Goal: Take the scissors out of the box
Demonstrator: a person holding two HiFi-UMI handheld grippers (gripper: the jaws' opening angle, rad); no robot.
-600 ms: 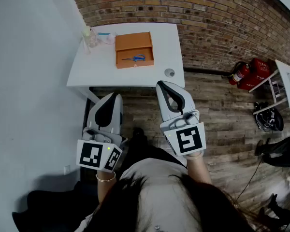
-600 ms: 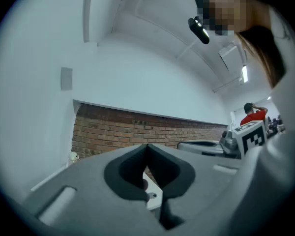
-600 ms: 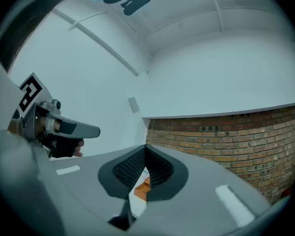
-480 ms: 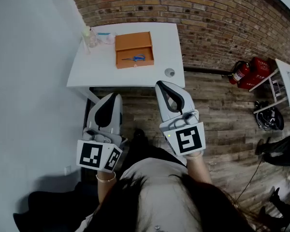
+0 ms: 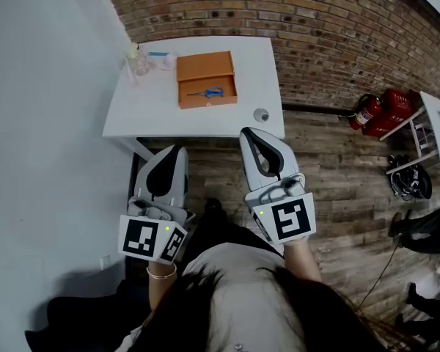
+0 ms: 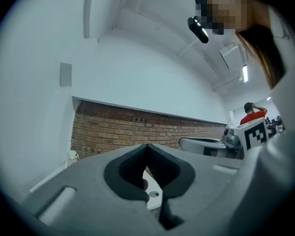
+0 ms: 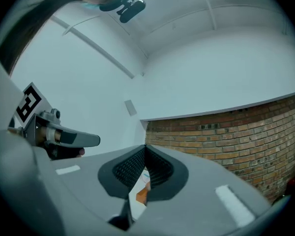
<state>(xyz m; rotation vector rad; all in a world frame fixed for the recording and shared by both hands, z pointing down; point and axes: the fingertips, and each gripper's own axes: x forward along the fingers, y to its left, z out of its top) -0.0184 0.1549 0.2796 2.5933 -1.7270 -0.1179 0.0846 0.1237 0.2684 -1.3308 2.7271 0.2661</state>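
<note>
The left gripper [image 5: 177, 152] hangs short of the worktop [image 5: 150, 108], jaws closed on nothing, probably an approach posture. The scissors [image 5: 206, 92] lie in the open box [image 5: 204, 66], well ahead of both grippers. The right gripper [image 5: 248, 134], jaws also closed and empty, is nearer the worktop's edge and likelier to reach.

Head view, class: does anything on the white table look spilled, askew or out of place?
Nothing stands out. The orange box lies open and flat on the table, the blue-handled scissors lie inside it, and no spill shows around the small items at the table's far-left corner.
</note>
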